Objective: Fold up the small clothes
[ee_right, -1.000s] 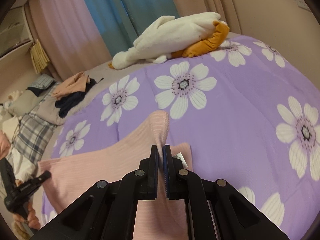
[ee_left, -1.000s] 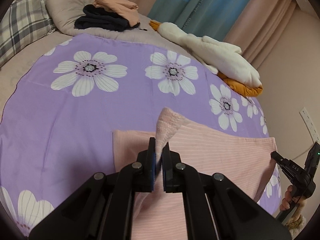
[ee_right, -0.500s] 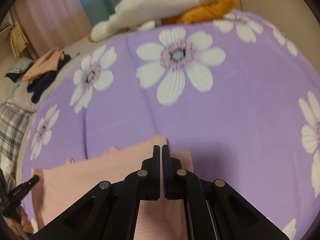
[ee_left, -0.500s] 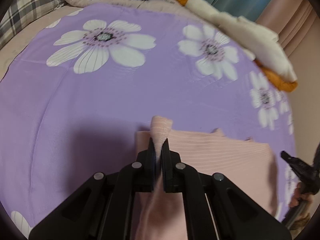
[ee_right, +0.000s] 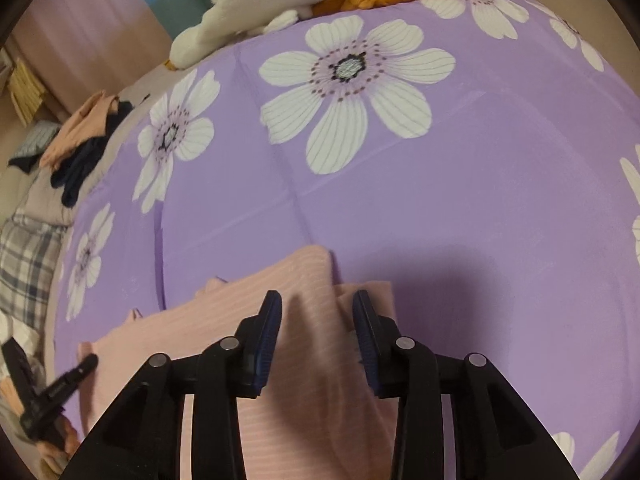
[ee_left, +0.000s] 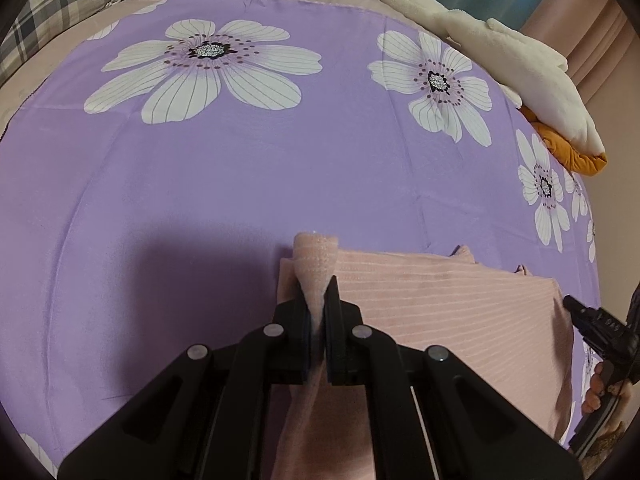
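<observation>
A pink ribbed garment [ee_left: 448, 304] lies folded on the purple flowered bedspread [ee_left: 240, 184]. My left gripper [ee_left: 317, 304] is shut on the garment's near left corner, pinching a raised fold just above the bed. My right gripper [ee_right: 317, 304] is open, its jaws standing apart over the garment's [ee_right: 304, 344] right corner, which has dropped onto the layer below. Each gripper shows at the edge of the other's view: the right gripper [ee_left: 592, 324] and the left gripper [ee_right: 56, 388].
A white and orange plush goose [ee_left: 520, 68] lies along the far edge of the bed by the curtains. A pile of dark and peach clothes [ee_right: 84, 144] sits on a pillow, with a plaid pillow [ee_right: 28, 260] beside it.
Both grippers carried the garment's corners forward and down, folding it over. My right gripper then opened and let its corner go. My left gripper stays shut.
</observation>
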Demonstrator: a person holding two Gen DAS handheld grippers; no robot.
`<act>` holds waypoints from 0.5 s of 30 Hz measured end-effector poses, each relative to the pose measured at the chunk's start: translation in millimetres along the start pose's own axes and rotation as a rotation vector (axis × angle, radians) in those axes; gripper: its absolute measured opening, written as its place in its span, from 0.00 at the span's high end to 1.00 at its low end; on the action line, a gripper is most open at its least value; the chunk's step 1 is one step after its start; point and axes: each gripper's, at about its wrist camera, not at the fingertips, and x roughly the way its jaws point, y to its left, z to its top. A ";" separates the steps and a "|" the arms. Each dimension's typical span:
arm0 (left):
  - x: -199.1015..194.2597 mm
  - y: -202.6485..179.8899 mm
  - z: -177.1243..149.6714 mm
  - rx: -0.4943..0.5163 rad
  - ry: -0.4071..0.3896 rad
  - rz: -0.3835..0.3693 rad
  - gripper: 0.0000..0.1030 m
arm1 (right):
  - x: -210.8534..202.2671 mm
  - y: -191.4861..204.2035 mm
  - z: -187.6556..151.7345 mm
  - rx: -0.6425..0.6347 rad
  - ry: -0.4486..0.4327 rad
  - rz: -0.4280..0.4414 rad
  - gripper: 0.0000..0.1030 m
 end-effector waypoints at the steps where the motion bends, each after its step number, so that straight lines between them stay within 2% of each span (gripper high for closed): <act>1: -0.3 0.0 0.0 0.000 0.001 0.000 0.96 | 3.8 2.8 -1.7 -0.009 0.006 -0.014 0.70; 2: -0.9 -0.3 0.1 0.002 0.002 0.002 0.96 | 6.8 3.8 -1.2 -0.014 0.007 -0.026 0.86; 3: -1.9 -1.0 0.5 0.004 0.000 0.004 0.96 | 8.6 4.7 -1.8 -0.018 0.011 -0.033 0.95; 4: -2.9 -1.9 1.2 0.004 -0.004 0.004 0.96 | 8.0 5.4 -2.7 -0.013 0.012 -0.037 0.95; 11: -8.8 -6.8 6.5 0.012 -0.025 -0.031 0.96 | -30.0 9.7 7.1 -0.004 -0.127 -0.028 0.95; 15: 3.1 -8.5 6.3 0.021 0.003 -0.014 0.95 | -14.4 10.3 7.1 -0.032 -0.121 -0.116 0.96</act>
